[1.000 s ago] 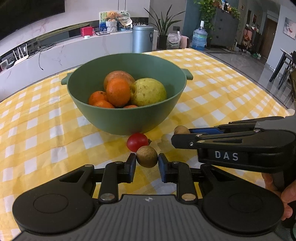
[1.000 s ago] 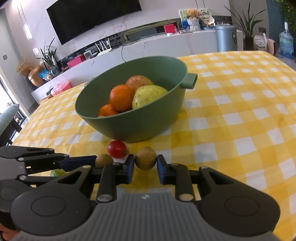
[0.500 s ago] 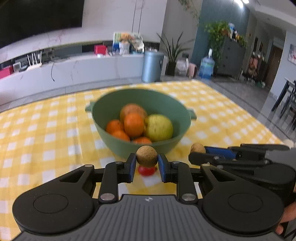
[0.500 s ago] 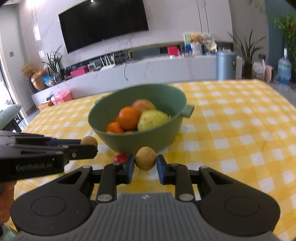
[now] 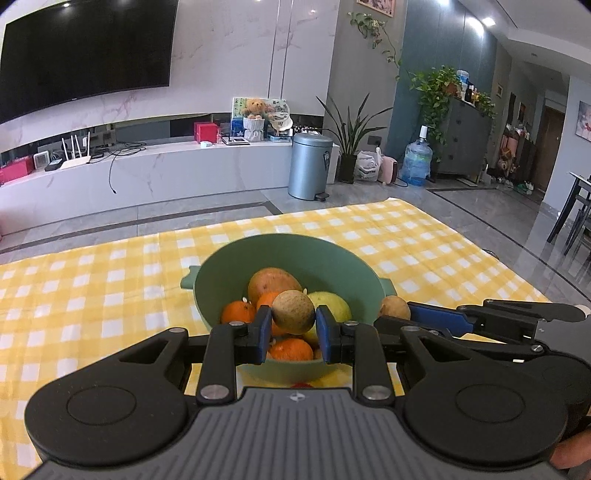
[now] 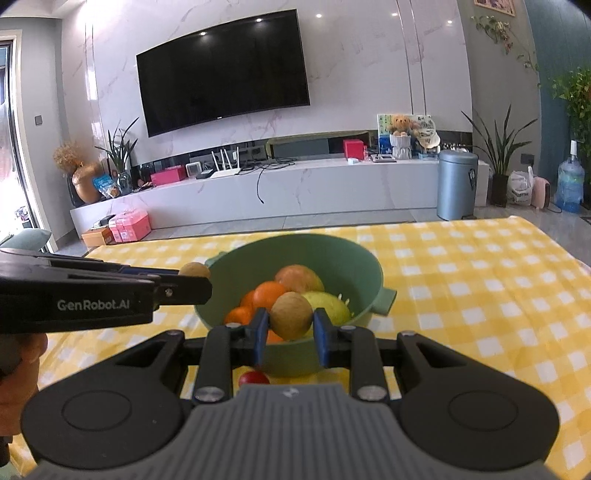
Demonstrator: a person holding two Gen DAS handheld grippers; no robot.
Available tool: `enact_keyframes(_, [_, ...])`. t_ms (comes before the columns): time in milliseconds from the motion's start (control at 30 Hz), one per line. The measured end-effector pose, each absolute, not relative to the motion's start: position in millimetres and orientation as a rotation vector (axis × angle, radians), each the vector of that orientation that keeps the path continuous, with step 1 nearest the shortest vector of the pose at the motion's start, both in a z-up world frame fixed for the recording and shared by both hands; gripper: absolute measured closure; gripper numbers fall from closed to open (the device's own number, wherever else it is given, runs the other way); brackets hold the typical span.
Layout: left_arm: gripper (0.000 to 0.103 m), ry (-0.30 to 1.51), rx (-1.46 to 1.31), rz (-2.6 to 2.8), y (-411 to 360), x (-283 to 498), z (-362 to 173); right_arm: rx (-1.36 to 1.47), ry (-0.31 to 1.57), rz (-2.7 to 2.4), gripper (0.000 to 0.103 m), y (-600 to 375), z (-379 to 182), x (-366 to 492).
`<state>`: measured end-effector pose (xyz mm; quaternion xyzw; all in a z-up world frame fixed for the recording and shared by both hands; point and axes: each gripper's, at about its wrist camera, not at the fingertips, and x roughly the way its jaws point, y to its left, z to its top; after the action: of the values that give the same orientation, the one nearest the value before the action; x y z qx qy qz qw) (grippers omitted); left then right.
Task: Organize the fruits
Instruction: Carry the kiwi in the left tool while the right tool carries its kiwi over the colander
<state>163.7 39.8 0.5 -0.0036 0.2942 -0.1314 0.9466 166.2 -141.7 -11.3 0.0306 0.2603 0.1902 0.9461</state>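
In each claw, round tan fruit (image 5: 293,312)

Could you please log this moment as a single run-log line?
left gripper: shut on brown fruit | right gripper: shut on second brown fruit | green bowl: fruit inside | red fruit: on tablecloth

Bright daylit room, both views sharp, strong fisheye.
Ceiling spots (image 6: 258,19) glare on TV (image 6: 221,70); window (image 6: 7,147) at left blown out; straight edges bow twd rims, dark corner vignette.
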Motion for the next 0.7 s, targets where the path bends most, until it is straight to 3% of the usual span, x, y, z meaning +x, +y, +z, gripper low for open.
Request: enact_keyframes(700, [0.074,0.666,-0.046,-0.189,60,221,-25,-0.007,0.539,0.378,0.081,-110,-18,234])
